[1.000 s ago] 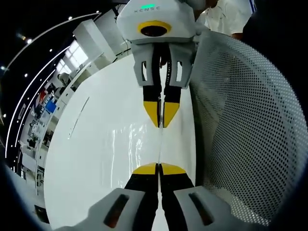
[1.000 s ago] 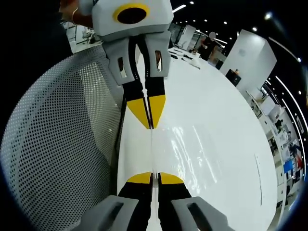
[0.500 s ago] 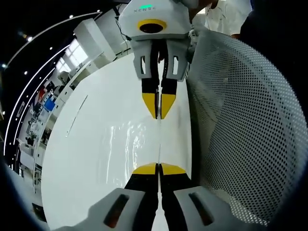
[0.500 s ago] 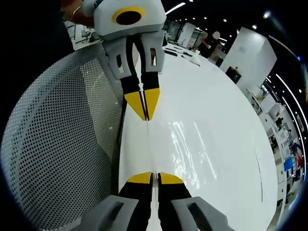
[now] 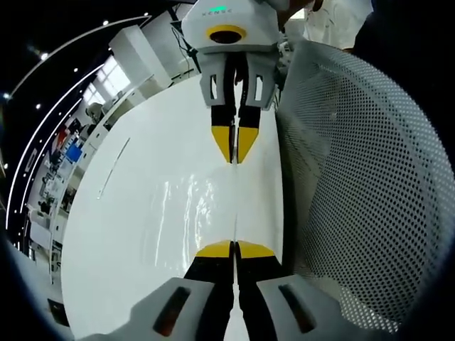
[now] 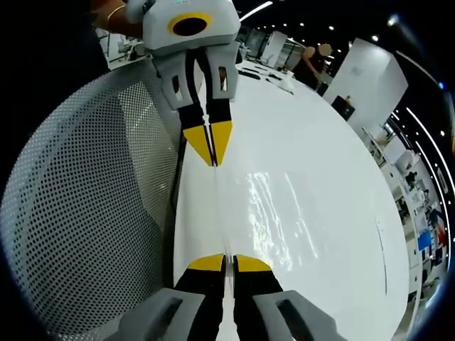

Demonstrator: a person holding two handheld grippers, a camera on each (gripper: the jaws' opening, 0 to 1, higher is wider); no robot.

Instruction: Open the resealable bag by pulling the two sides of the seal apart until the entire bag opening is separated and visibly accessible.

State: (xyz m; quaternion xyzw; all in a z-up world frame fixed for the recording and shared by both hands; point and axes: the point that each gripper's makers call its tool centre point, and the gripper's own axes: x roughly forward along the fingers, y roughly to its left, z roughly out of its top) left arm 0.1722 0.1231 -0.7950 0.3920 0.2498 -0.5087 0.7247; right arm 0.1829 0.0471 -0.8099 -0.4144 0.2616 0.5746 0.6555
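Left gripper and right gripper both clamping clear bag, stretching it taut above table beside mesh chair.

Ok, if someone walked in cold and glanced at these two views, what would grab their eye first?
Probably the two yellow-tipped hand-held grippers facing each other: the left hand-held gripper and right hand-held gripper, each shut on the clear resealable bag stretched between them over the white table. Next, the perforated white mesh basket looming beside them.
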